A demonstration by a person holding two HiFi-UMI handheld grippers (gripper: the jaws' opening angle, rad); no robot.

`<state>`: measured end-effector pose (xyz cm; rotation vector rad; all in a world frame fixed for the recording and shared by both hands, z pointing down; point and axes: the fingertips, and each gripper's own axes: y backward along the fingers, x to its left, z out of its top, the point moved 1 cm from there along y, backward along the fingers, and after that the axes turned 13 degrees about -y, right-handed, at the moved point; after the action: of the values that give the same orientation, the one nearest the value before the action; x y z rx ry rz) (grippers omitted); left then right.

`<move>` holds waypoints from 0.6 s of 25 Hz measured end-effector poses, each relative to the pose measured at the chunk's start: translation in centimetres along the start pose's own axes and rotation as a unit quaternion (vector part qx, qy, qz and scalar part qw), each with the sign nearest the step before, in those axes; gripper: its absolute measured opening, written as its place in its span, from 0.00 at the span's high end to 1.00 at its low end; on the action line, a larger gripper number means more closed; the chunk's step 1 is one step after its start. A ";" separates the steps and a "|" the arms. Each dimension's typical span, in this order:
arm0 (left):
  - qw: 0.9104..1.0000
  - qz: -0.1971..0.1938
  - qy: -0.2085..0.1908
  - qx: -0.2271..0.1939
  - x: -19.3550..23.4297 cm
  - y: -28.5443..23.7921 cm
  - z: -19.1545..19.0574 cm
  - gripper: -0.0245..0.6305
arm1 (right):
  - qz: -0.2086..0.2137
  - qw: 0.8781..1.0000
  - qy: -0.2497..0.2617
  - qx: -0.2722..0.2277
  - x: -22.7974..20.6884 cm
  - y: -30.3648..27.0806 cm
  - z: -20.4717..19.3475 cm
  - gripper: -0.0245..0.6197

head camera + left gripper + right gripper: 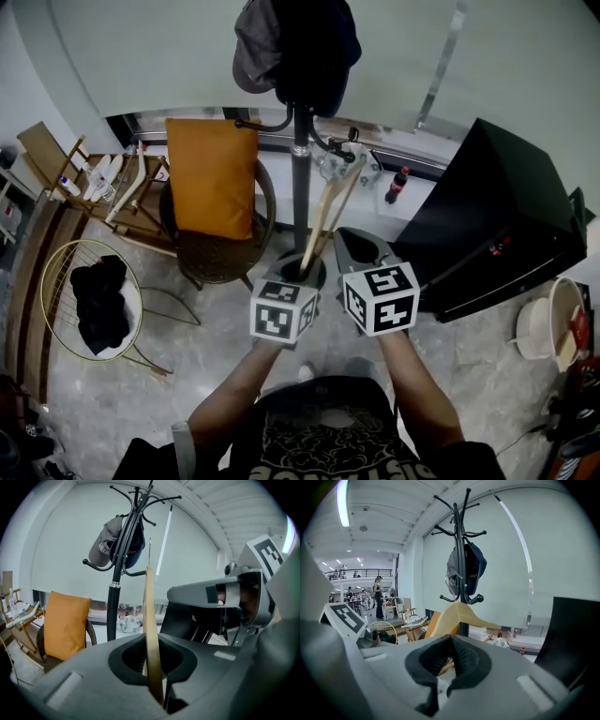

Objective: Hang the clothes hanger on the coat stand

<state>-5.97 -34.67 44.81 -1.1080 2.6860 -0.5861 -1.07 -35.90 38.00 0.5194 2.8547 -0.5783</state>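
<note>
The left tool [152, 667] is gripping the hanger [150, 616] upright near the stand [114, 606], while the right tool [449, 658] is hovering closed, empty, just beside it.

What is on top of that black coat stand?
A grey cap and a darker cap hang from the coat stand's hooks. Seen from above, they hide its top.

Mock living corner inside a big hall, coat stand [301, 178], cushioned wicker chair [220, 258], railed mezzanine [361, 573]

no legible text, labels or numbers
</note>
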 end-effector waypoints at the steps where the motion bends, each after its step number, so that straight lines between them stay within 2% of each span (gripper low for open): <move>1: 1.000 -0.003 0.000 0.001 0.1 -0.2 -0.1 0.92 | -0.002 1.000 0.001 0.000 0.0 -0.1 0.0 0.96; 15: 1.000 0.001 -0.008 0.009 1.9 -2.9 0.2 0.92 | 0.026 1.000 0.014 0.002 -0.1 -2.8 0.4 0.96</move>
<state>-5.37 -37.91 45.83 -1.0999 2.6632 -0.5986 -2.00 -38.48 38.65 0.6037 2.8567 -0.5736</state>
